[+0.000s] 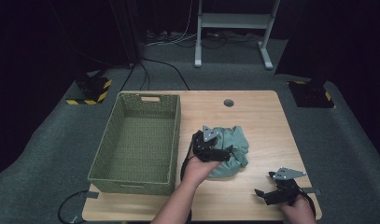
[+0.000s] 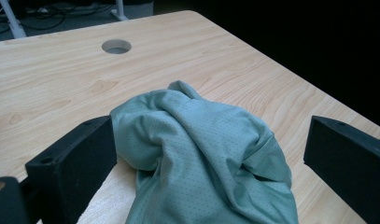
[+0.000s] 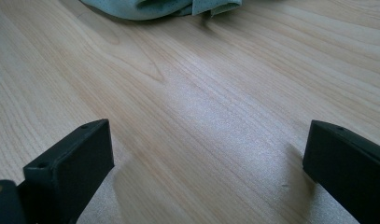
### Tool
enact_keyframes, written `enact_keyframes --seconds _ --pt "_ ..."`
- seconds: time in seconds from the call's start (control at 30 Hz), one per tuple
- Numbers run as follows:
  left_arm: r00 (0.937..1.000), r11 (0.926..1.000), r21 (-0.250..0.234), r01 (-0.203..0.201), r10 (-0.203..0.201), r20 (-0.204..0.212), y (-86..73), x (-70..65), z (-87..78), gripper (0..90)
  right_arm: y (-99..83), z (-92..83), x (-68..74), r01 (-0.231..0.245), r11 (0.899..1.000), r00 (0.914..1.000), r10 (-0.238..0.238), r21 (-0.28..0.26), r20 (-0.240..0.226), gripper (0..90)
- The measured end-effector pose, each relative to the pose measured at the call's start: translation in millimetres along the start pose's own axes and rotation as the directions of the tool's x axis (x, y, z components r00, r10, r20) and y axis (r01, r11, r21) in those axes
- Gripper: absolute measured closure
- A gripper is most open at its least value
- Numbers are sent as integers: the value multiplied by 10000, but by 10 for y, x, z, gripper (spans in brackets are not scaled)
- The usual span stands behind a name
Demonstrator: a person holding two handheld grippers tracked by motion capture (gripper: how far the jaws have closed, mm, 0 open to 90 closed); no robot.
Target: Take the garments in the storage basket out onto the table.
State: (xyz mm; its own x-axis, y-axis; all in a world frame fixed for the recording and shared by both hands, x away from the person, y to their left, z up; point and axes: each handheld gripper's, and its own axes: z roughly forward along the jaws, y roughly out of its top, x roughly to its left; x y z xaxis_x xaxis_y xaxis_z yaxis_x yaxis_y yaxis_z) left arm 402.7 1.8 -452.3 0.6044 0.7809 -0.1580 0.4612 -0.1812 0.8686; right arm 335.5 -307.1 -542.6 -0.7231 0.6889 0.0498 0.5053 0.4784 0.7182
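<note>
Two grippers, fingers wide, left (image 1: 223, 150) astride one green cloth (image 1: 234, 144), right (image 1: 262, 192) empty, one basket (image 1: 131, 179)

We see the basket (image 1: 137, 140) on the table's (image 1: 253, 112) left half, the cloth (image 1: 232, 149) just right of it, our left tongs (image 1: 220, 153) at the cloth, our right tongs (image 1: 267, 193) near-right.

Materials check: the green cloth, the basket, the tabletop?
Cloth: thin teal knit, matte, probably synthetic sportswear mesh; tiny dotted holes, soft folds. Basket: olive, looks like moulded plastic with a woven-pattern perforated wall. Tabletop: pale wood-grain, likely laminate; smooth with soft sheen.
</note>
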Motion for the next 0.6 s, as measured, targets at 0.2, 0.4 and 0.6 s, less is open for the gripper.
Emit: enact_keyframes --seconds 0.2,0.4,0.6 --pt "9999 9999 -100 -91 92 134 -9 -1 -63 28 0 0 -2 -19 10000 10000 19 -11 -24 15" --pt "9993 9994 -208 -273 278 231 -65 -9 -108 30 -1 -1 -3 -28 10000 10000 28 -22 -25 16" --pt "9992 9985 -390 -383 389 133 -124 1 -168 32 0 -1 -2 10 10000 10000 -10 -4 -47 15"
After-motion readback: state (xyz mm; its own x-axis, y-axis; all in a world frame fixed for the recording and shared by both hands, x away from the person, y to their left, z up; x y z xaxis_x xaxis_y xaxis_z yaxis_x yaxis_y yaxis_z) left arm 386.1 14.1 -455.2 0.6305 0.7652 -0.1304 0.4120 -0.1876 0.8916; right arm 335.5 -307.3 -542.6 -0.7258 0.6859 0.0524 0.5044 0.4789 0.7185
